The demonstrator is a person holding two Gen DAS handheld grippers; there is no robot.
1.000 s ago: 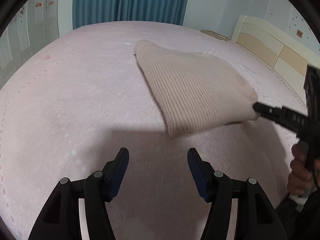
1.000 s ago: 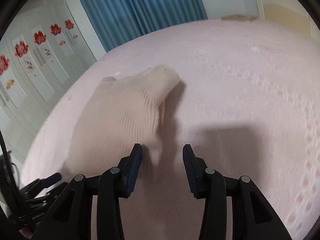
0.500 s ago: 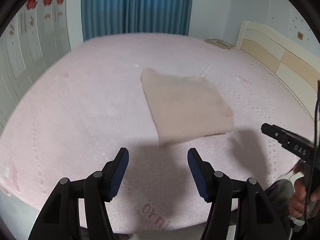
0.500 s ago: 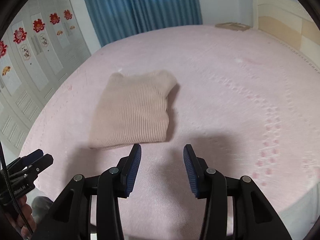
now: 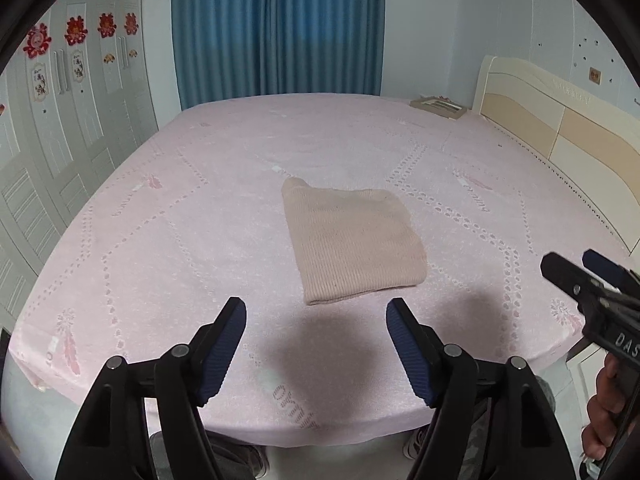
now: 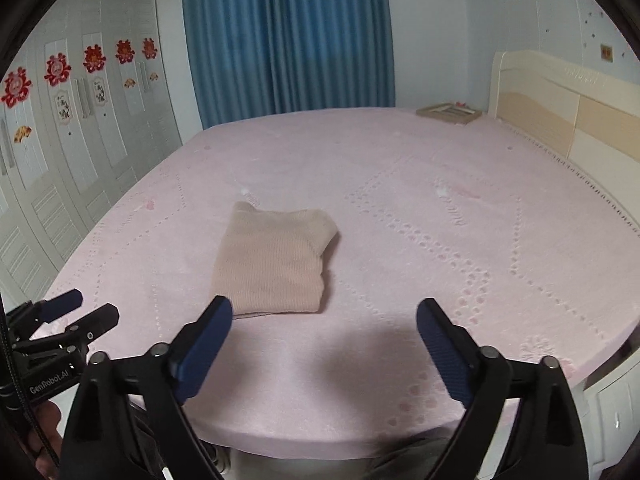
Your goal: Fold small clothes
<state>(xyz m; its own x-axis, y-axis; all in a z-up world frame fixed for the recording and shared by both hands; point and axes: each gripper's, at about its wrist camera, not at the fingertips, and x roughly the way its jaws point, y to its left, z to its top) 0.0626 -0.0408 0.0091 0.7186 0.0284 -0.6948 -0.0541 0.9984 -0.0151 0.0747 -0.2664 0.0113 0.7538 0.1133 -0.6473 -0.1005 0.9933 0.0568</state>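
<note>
A beige ribbed knit garment (image 5: pixel 352 240) lies folded into a compact rectangle on the pink bedspread (image 5: pixel 200 240); it also shows in the right wrist view (image 6: pixel 274 260). My left gripper (image 5: pixel 316 312) is open and empty, held back above the bed's near edge. My right gripper (image 6: pixel 324 316) is open wide and empty, also back from the garment. Each gripper shows in the other's view: the right one at the right edge (image 5: pixel 580 276), the left one at the left edge (image 6: pixel 76 316).
A cream headboard (image 5: pixel 560 132) stands at the right. Blue curtains (image 5: pixel 280 28) hang behind the bed. White wardrobe doors (image 5: pixel 60 128) with red decorations line the left. A flat framed object (image 6: pixel 448 113) lies at the far corner of the bed.
Both grippers have pulled back and up from the garment toward the bed's near edge. The right gripper has let go of it and opened wider. The garment now lies flat and folded.
</note>
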